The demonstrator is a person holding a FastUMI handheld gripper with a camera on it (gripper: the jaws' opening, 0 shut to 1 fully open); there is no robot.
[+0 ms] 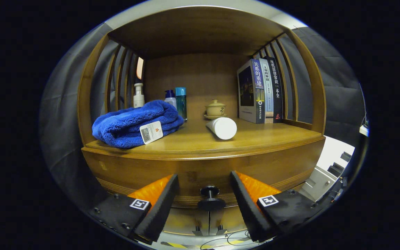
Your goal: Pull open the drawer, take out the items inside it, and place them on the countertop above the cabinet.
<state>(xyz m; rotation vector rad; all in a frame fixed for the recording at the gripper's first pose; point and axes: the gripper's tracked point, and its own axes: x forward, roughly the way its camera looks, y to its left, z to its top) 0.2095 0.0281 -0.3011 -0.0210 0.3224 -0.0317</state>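
A wooden cabinet has a drawer front (141,172) just under its countertop (193,140). The front carries a black round knob (210,198) and looks flush with the cabinet. My gripper (204,177) is open, and the knob sits between its two fingers, untouched by either. On the countertop lie a folded blue towel (134,125) with a white tag at the left, and a white tube (222,127) on its side near the middle. The inside of the drawer is hidden.
At the back of the shelf stand a white pump bottle (138,95), a blue-capped bottle (170,98), a teal bottle (181,102) and a lidded tea cup (215,108). Three books (260,90) stand at the right. Curved wooden slats close both sides.
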